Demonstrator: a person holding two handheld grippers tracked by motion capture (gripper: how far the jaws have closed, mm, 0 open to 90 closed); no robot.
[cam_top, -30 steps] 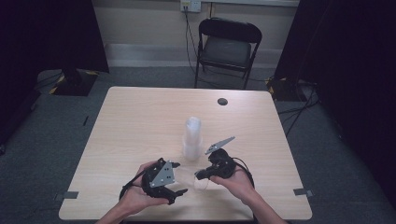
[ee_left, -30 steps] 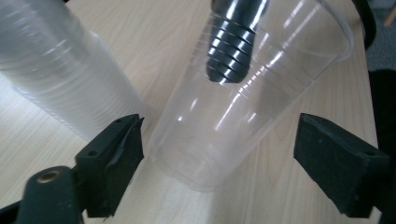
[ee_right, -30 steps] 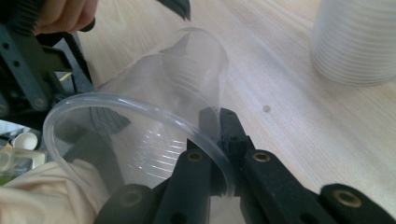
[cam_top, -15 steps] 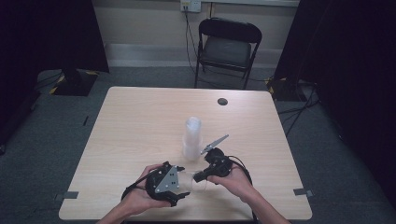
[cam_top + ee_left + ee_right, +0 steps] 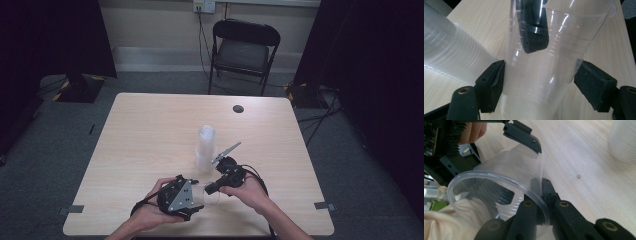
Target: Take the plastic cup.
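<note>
Your right gripper (image 5: 541, 202) pinches the clear plastic cup's (image 5: 544, 65) rim near the table's (image 5: 150, 125) front edge. Your left gripper's (image 5: 540, 82) jaws, just closing, bracket its body, seemingly touching. Finish that squeeze before the right lets go.

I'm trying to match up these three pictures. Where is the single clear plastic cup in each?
High view: clear cup low at centre, between both grippers.
Left gripper view: cup at centre, between the black jaws.
Right gripper view: cup left of centre, rim pinched.
Shared landmark: cup stack.

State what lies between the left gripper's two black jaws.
In the left gripper view, a clear plastic cup stands between the left gripper's jaws, which have just been closing; the right gripper pinches its wall.
</note>
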